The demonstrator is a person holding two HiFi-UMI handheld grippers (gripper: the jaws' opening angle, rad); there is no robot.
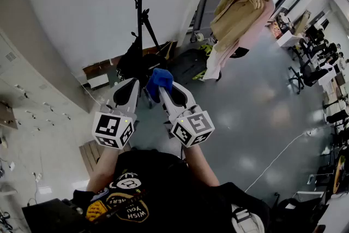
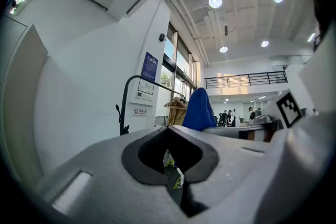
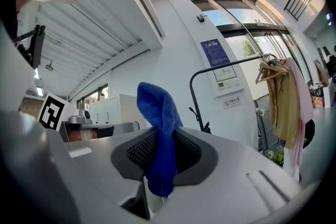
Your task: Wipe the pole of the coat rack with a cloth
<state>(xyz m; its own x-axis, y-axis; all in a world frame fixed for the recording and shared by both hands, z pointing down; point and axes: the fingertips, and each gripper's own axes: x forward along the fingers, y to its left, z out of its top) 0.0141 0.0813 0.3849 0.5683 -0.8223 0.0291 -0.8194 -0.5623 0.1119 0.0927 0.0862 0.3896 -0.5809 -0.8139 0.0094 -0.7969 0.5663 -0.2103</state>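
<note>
A blue cloth [image 1: 160, 80] sticks up from my right gripper [image 1: 166, 90], whose jaws are shut on it; the right gripper view shows the cloth [image 3: 160, 136] pinched between the dark pads. My left gripper [image 1: 131, 90] hangs just left of it, jaws closed together and holding nothing [image 2: 176, 168]. The black coat rack pole [image 1: 140, 5] rises ahead of both grippers, past their tips, and bends into a top rail. The same pole [image 3: 195, 99] stands to the right of the cloth in the right gripper view, and at the left [image 2: 124, 110] in the left gripper view.
Beige and pink garments [image 1: 240, 13] hang from the rack's rail at the right. Black bags [image 1: 180, 65] lie at the rack's foot by the white wall [image 1: 82, 8]. Office chairs [image 1: 308, 71] stand far right. A white cable [image 1: 283, 153] crosses the grey floor.
</note>
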